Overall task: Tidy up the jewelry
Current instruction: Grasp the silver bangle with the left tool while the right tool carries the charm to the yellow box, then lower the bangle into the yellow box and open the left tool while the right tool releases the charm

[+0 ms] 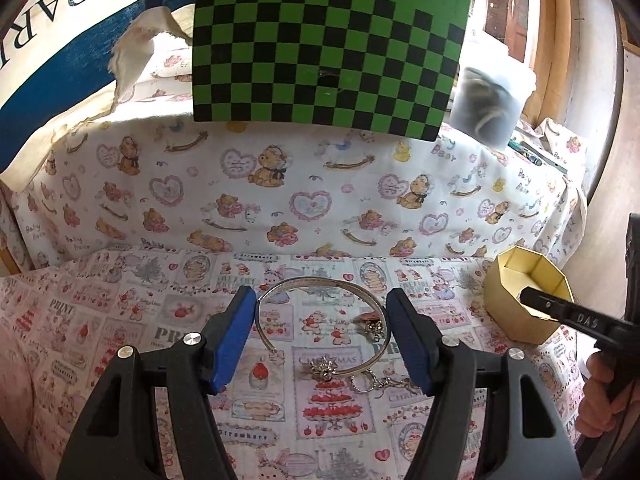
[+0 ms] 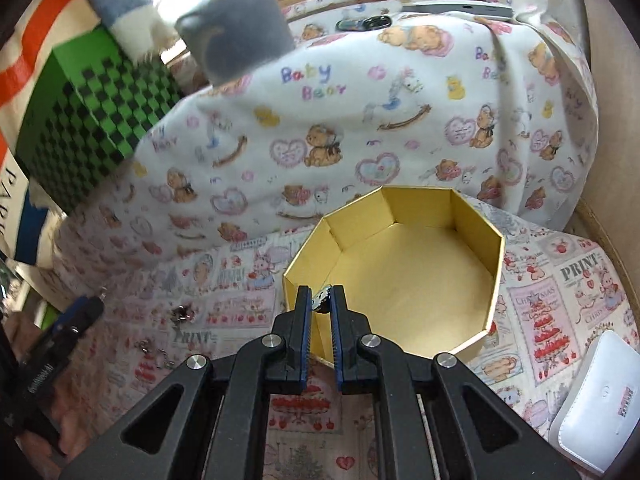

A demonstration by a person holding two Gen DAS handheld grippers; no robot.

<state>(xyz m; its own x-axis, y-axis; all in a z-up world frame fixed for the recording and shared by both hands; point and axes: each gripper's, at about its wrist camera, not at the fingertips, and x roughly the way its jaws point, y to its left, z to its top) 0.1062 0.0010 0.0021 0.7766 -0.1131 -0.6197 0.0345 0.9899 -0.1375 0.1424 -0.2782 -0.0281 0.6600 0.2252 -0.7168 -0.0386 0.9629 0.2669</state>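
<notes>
Printed cloth [image 1: 132, 300]; octagonal gold box [image 2: 404, 280], silver bangle [image 1: 320, 320].

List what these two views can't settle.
- Right wrist view: the small piece pinched in the right gripper is mostly hidden by the pads; type unclear.
- Left wrist view: the charms by the bangle are too small to identify.
- Right wrist view: the grey object up top is blurred.
</notes>
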